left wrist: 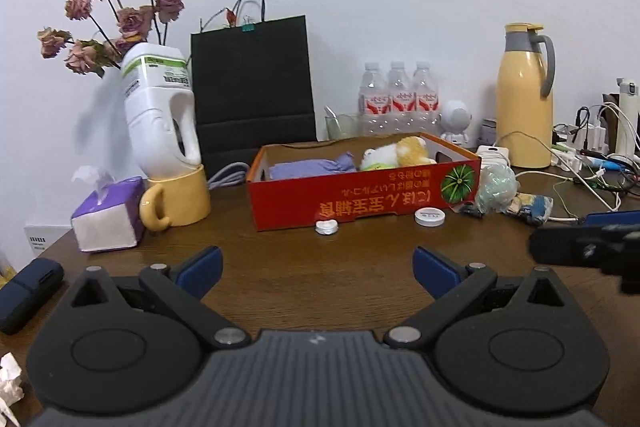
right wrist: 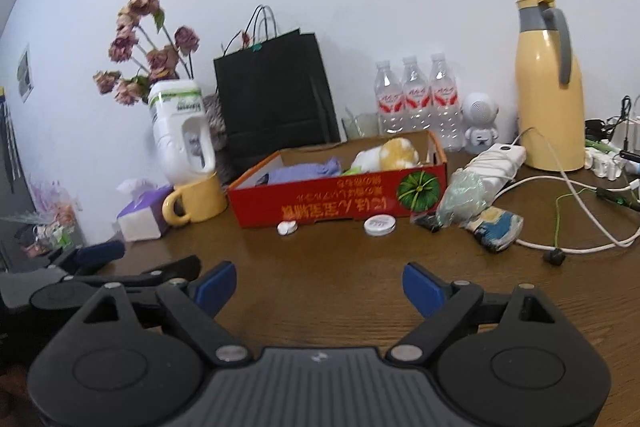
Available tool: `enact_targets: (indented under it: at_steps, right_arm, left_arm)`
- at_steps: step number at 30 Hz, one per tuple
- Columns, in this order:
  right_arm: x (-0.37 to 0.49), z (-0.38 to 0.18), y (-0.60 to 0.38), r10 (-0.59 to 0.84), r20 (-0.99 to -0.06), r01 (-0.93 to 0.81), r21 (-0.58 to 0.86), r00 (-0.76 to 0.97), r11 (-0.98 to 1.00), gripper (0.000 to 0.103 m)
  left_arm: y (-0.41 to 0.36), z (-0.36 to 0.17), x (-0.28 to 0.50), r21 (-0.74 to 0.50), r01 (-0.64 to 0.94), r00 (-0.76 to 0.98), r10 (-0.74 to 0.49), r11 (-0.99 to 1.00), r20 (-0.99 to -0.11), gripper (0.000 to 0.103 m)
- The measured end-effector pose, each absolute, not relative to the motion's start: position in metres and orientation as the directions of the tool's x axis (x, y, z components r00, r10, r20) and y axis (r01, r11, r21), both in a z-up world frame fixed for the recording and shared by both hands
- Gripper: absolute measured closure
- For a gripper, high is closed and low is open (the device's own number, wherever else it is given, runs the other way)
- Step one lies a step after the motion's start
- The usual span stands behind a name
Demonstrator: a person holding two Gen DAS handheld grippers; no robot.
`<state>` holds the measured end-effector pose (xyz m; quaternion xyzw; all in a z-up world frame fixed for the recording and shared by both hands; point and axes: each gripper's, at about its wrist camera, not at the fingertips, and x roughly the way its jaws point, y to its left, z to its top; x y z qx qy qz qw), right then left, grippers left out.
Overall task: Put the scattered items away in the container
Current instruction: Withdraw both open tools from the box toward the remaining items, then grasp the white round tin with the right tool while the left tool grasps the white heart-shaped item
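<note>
Brown wooden table (left wrist: 320,267) carries the red cardboard box (left wrist: 360,195), already holding a purple cloth (left wrist: 312,167) and plush toy (left wrist: 396,153). Against its front, within reach, lie a round white tin (left wrist: 429,216) and a smaller, possibly heart-shaped, white cap (left wrist: 327,226). Left tongs (left wrist: 318,267) and right tongs (right wrist: 319,285) hover wide, empty.

Red cardboard box (left wrist: 360,195) mid-surface: orange print on front wall, upside down, Japanese/Chinese-looking characters, can't read reliably; green pumpkin picture at its right end. Water bottles (left wrist: 396,95) at back edge: red-white labels, wording too small. White jug (left wrist: 160,107) at back left: green-striped label, text illegible. No numbers readable.
</note>
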<state>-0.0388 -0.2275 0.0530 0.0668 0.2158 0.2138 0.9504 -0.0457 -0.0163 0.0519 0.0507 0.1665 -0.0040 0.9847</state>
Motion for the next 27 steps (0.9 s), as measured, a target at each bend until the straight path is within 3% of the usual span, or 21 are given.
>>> enact_targets:
  at_steps: [12, 17, 21, 25, 27]
  right_arm:
    - [0.045, 0.038, -0.222, 0.36, -0.478, -0.327, 0.154, 0.802, 0.933, 0.024]
    - [0.102, 0.027, -0.2, 0.361, -0.53, -0.347, 0.131, 0.767, 0.929, 0.026]
    - [0.136, 0.013, -0.183, 0.359, -0.58, -0.361, 0.117, 0.732, 0.925, 0.039]
    - [0.161, 0.003, -0.177, 0.34, -0.605, -0.336, 0.125, 0.72, 0.934, 0.046]
    - [0.172, 0.001, -0.177, 0.33, -0.611, -0.325, 0.124, 0.72, 0.937, 0.054]
  left_arm:
    - [-0.007, 0.038, 0.044, 0.034, 0.125, 0.892, -0.097, 0.992, -0.442, 0.0]
    - [-0.003, 0.03, 0.111, -0.025, 0.16, 0.822, -0.147, 0.987, -0.55, 0.016]
    - [0.0, 0.02, 0.147, -0.025, 0.152, 0.798, -0.138, 0.988, -0.587, 0.02]
    - [0.001, 0.013, 0.172, -0.038, 0.151, 0.78, -0.143, 0.988, -0.609, 0.031]
    - [0.002, 0.011, 0.18, -0.048, 0.154, 0.773, -0.151, 0.987, -0.616, 0.039]
